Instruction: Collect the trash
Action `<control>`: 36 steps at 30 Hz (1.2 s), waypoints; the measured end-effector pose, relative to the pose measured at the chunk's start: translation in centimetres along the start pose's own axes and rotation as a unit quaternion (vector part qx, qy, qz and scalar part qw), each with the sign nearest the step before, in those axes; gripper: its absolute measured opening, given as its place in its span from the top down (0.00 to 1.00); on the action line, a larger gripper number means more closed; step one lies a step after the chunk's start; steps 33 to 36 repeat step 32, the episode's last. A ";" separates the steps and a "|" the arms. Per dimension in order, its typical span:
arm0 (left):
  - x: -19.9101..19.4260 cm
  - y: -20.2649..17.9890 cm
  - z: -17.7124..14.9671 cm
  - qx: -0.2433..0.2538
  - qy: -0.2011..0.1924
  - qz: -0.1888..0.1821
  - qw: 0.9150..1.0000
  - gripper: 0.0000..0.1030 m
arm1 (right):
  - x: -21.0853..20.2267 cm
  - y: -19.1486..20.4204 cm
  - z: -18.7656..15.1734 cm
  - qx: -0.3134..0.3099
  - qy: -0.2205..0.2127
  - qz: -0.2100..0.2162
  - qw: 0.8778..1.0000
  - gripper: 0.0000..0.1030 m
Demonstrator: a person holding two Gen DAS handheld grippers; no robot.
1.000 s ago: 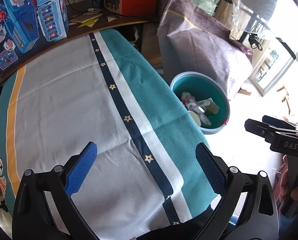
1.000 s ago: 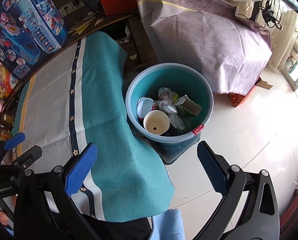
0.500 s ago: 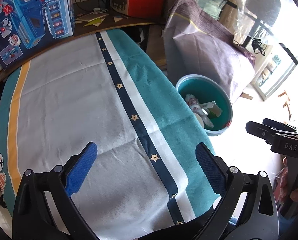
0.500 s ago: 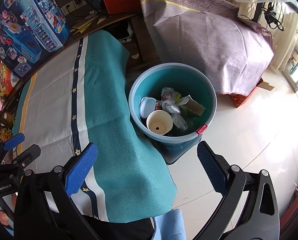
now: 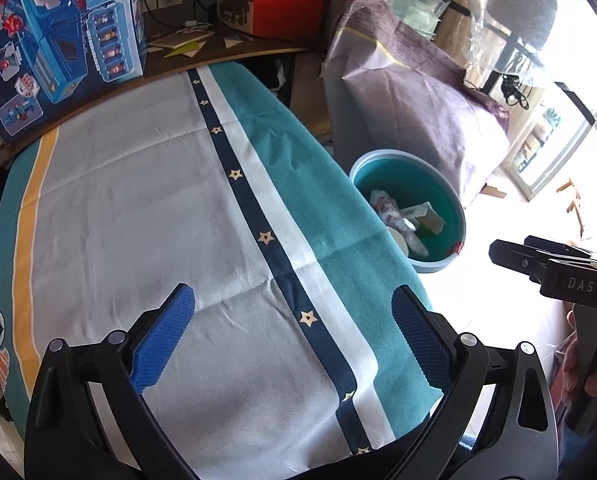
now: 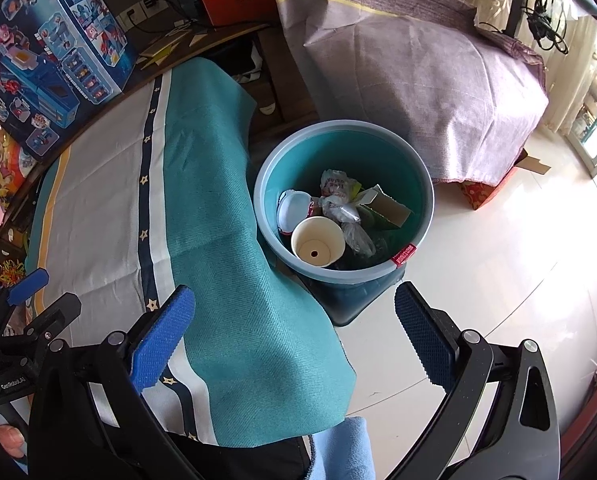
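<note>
Both wide-open, empty grippers, left (image 5: 292, 334) and right (image 6: 294, 334), are drifting back from the round teal plastic bin (image 6: 418, 178), risking snagging the overhanging striped teal tablecloth (image 6: 238, 272).

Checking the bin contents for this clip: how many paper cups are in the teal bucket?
1. A paper cup sits open side up at the near side of the teal bucket, beside crumpled wrappers and a carton. More could be buried underneath.
</note>
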State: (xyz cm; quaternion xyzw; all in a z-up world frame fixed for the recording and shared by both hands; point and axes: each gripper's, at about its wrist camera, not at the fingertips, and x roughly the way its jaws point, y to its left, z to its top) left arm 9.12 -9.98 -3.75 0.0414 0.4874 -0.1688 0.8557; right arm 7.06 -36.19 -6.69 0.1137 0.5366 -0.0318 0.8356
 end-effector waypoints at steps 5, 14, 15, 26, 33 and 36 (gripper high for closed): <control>0.0 -0.1 0.0 0.003 0.000 0.003 1.000 0.04 | 0.0 0.0 0.0 0.001 -0.001 0.000 1.000 0.07; 0.1 0.1 0.0 0.002 0.001 0.008 1.000 0.04 | 0.1 0.0 0.2 0.002 0.000 -0.001 1.000 0.07; 0.2 0.1 0.0 0.002 0.001 0.008 1.000 0.04 | 0.1 0.0 0.2 0.002 0.000 -0.002 1.000 0.07; 0.8 0.3 0.1 0.001 0.016 0.003 1.000 0.04 | 0.2 -0.2 0.6 0.002 -0.001 -0.007 1.000 0.07; 1.0 0.5 -0.1 -0.003 0.017 0.015 1.000 0.04 | 0.2 -0.4 0.8 0.002 -0.003 -0.009 1.000 0.07; 1.0 0.5 -0.1 -0.003 0.017 0.015 1.000 0.04 | 0.2 -0.4 0.8 0.002 -0.003 -0.009 1.000 0.07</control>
